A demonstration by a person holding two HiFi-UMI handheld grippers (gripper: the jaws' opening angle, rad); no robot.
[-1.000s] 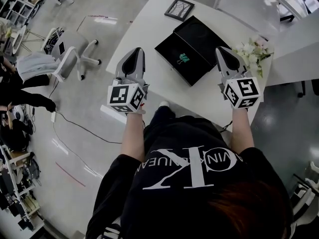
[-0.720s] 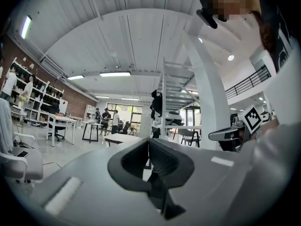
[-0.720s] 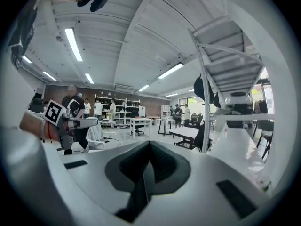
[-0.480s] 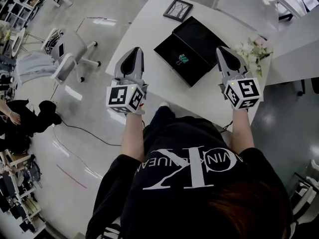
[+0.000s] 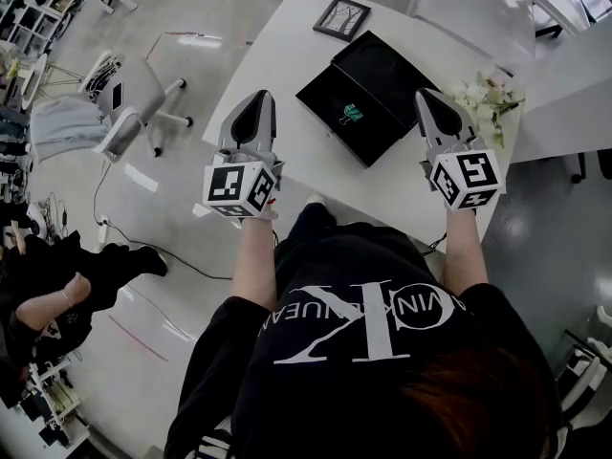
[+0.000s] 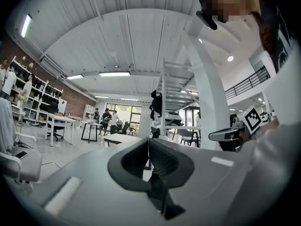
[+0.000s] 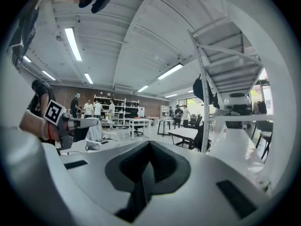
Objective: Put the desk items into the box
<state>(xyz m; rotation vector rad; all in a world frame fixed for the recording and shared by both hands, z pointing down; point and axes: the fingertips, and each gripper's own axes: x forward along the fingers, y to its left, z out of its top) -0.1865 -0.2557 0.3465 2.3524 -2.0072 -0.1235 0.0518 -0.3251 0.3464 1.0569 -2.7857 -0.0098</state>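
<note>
Risk from here: knocking the flowers [image 5: 483, 97] off the desk's [image 5: 287, 75] right edge, given how close beside the right gripper [image 5: 427, 100] they lie. Right and left gripper [image 5: 256, 103] alike pressed shut on nothing — held over the near edge. Picture frame [image 5: 343, 17] flat at the far edge, well apart from both; open box [image 5: 382, 70] between them, binder clip [image 5: 353, 113] inside.

The only readable print is on the person's black shirt [image 5: 363, 323], at 6 o'clock in the head view. It is a large white "CK" monogram, upside down, crossed by smaller white capitals. Of these only fragments like "VIN K" and "JEAN" come clear. The left gripper [image 5: 258, 103], at 10 o'clock, and the right gripper [image 5: 427, 101], at 2 o'clock, bear black-and-white square code markers without letters.
</note>
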